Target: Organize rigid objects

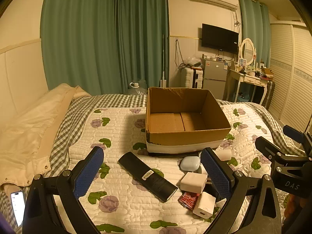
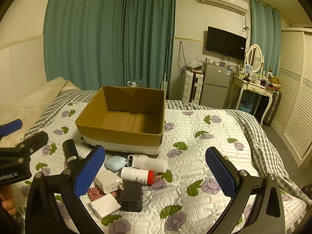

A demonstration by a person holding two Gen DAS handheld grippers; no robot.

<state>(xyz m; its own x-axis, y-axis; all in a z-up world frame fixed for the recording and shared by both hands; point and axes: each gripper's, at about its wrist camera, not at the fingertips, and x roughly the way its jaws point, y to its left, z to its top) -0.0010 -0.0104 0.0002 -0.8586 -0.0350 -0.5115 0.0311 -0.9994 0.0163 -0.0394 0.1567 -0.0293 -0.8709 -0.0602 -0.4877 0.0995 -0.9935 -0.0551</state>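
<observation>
An open, empty cardboard box [image 1: 187, 136] [image 2: 117, 134] stands on the floral quilt. In front of it lie a black remote [image 1: 147, 176] [image 2: 70, 154], a pale blue earbud case [image 1: 190, 163] [image 2: 115, 162], white chargers [image 1: 193, 182] [image 2: 108, 181], a black charger [image 2: 130, 196], a red patterned box [image 1: 188, 198] [image 2: 95, 193], a white bottle [image 2: 150, 162] and a red-capped bottle [image 2: 137, 175]. My left gripper [image 1: 154, 171] is open above the remote. My right gripper [image 2: 156, 169] is open above the bottles. Both are empty.
The bed's quilt [image 2: 204, 152] stretches right. A cream duvet [image 1: 25, 128] lies at the left, with a lit phone [image 1: 17, 206] near the edge. Beyond the bed stand a fridge [image 2: 214, 85], a suitcase [image 2: 192, 85] and a dressing table [image 2: 253, 89].
</observation>
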